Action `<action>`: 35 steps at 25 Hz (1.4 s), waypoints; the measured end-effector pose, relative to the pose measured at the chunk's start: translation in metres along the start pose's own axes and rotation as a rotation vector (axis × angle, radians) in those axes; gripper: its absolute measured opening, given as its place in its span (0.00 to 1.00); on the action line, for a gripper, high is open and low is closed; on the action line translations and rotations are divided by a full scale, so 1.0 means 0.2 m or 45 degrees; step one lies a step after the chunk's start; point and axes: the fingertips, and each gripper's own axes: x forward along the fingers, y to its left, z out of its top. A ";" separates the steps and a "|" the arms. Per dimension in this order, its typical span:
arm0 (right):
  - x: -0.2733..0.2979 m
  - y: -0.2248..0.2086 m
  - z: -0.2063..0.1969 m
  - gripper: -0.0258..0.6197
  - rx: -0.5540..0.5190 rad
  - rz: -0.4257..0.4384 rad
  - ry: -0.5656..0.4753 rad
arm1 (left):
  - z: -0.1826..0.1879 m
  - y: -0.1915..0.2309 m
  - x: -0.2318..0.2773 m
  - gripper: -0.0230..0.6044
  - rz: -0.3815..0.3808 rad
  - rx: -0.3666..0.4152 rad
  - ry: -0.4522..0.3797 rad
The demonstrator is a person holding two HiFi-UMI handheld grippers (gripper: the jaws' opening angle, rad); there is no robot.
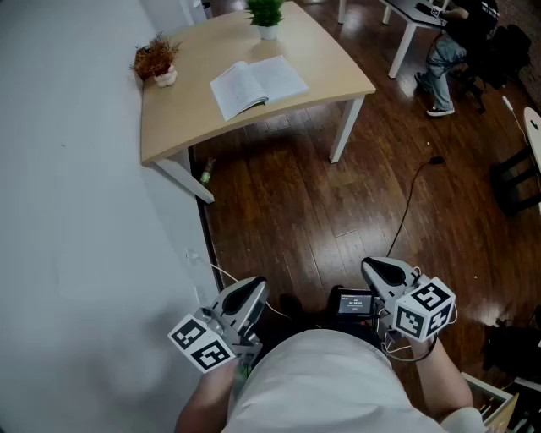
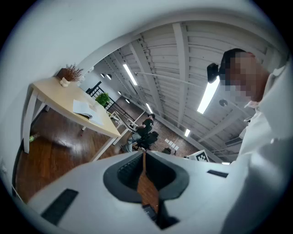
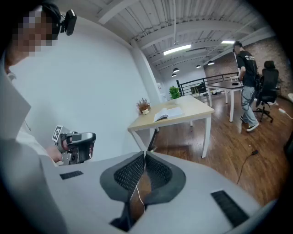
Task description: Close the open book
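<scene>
The left hand-held gripper (image 1: 252, 289) and right hand-held gripper (image 1: 377, 271) were shut and empty at the waist, since the book (image 1: 258, 84) lay open on the worktop (image 1: 338, 72), well apart.

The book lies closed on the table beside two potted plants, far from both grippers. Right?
No: the book lies open, as the head view shows. The rest holds: table, green plant, dried plant, left gripper and right gripper far off.

Even light from ceiling strip lights (image 2: 208, 93); fisheye warping, dark corners.
</scene>
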 end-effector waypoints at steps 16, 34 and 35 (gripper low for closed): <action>0.27 -0.16 0.11 0.04 -0.093 0.026 0.004 | 0.09 0.18 0.14 0.03 0.085 -0.018 -0.010; 0.88 -0.80 0.83 0.04 -0.248 0.237 0.070 | 0.61 0.62 0.97 0.03 0.249 -0.049 -0.077; 0.90 -0.82 0.85 0.04 -0.259 0.256 0.078 | 0.64 0.63 1.00 0.03 0.260 -0.050 -0.082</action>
